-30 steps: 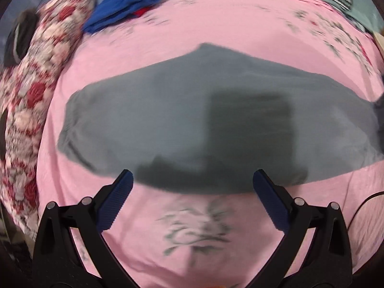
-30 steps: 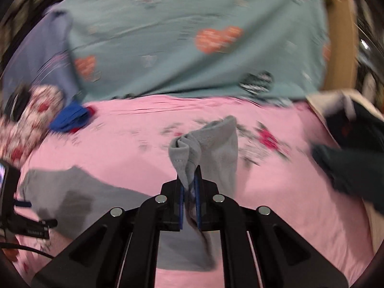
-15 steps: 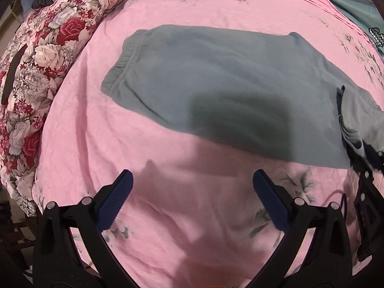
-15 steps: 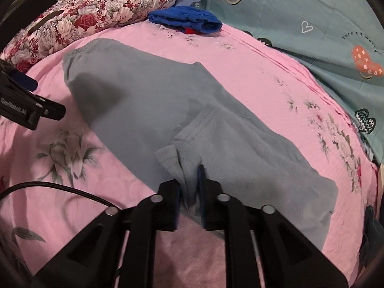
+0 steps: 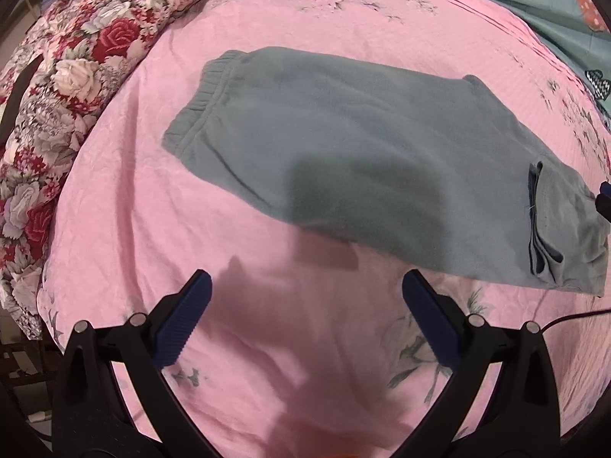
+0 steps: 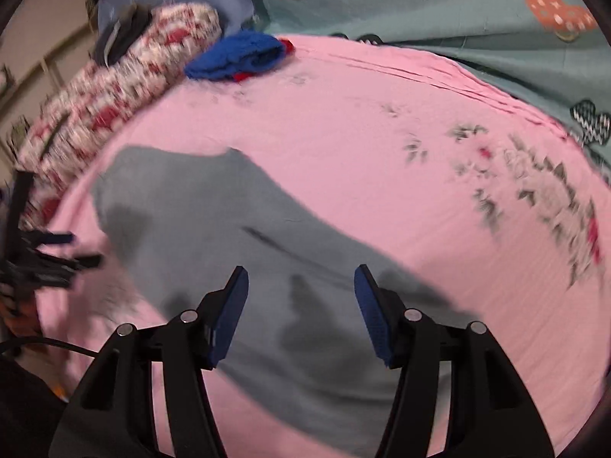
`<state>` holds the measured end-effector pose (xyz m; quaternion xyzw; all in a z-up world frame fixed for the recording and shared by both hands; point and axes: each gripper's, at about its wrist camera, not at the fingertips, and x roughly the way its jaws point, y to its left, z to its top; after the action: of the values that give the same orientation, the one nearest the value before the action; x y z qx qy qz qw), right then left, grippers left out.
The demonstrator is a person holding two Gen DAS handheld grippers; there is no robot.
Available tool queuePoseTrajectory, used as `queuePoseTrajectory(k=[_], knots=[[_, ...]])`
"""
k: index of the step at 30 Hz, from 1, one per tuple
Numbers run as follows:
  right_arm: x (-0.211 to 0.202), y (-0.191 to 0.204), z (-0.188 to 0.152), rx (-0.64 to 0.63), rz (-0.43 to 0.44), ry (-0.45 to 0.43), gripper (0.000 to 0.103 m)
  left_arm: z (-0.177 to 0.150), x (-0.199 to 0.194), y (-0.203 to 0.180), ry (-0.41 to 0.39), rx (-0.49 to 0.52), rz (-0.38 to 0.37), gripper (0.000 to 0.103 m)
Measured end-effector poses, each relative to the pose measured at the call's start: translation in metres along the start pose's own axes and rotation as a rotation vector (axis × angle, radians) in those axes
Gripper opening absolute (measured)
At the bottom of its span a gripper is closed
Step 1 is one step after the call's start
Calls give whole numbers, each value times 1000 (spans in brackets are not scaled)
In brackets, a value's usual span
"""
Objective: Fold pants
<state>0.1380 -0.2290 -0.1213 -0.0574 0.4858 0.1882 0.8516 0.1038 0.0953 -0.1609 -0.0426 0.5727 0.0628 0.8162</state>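
Hovering jaws, right: the right gripper point(image 6: 299, 311) is held over the pants point(image 6: 236, 267) with its jaws partly apart; they have just been opening, and nothing is pinched between the blue pads, though grey cloth lies under the gap.
Jaws, left: the left gripper point(image 5: 303, 320) is seen with its jaws spread wide and empty, above bare pink sheet point(image 5: 160, 229) just short of the near edge of the pants point(image 5: 362, 160).
Pants: grey, laid flat across the bed; the waistband point(image 5: 198, 103) is seen toward the left in the left wrist view, and a folded-over leg end point(image 5: 550, 236) lies on top at the right.
Sheet: pink with a flower print, spread under the pants.
Pillow: a red-and-white floral pillow point(image 5: 72, 87) is set along the left edge of the bed.
Blue cloth: a folded blue garment point(image 6: 238, 57) is placed at the far side, well apart from the pants.
Cover: a teal cover with hearts point(image 6: 458, 4) is seen beyond the pink sheet.
Sharpness: the right wrist view is blurred.
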Motion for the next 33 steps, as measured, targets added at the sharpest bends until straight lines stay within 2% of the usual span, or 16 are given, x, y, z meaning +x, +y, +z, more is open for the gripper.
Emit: queuePoseTrajectory(k=[2,5,8,11,14,15,17,20,24,26,28,29,30,33], knots=[[3,-15,5,-30,29,44,57,-4,-2,7,-2,-24,6,101],[10,-16,11,-92,159,116,57,-8,1,11,15,-49,9,101],[27,-3,18,-206,181,178,56,-11,-2,10,15,-46,18,101],[42,4,25,-261,206,220,53,-15,-11,9,-4,-45,31,101],[50,18,27,-335,221,246,41,-20,-16,13,-7,-61,47,101],[53,23,26,-371,209,259,28,-21,-16,16,-3,-70,50,101],[56,28,24,-418,186,264,16,-23,-14,21,9,-93,56,101],[54,28,22,-444,164,243,11,-26,-14,25,17,-115,59,101],[49,15,23,-392,120,200,11,-26,-16,24,10,-115,67,101],[52,12,21,-361,132,204,12,-25,-15,21,12,-109,64,101],[49,11,21,-325,134,193,22,-24,-15,17,15,-93,62,101],[43,7,21,-283,129,173,42,-22,-15,13,14,-81,63,101],[35,1,22,-224,129,134,51,-21,-16,10,10,-72,62,101],[2,-36,14,83,232,11,51,-16,-20,0,-4,-38,52,101]])
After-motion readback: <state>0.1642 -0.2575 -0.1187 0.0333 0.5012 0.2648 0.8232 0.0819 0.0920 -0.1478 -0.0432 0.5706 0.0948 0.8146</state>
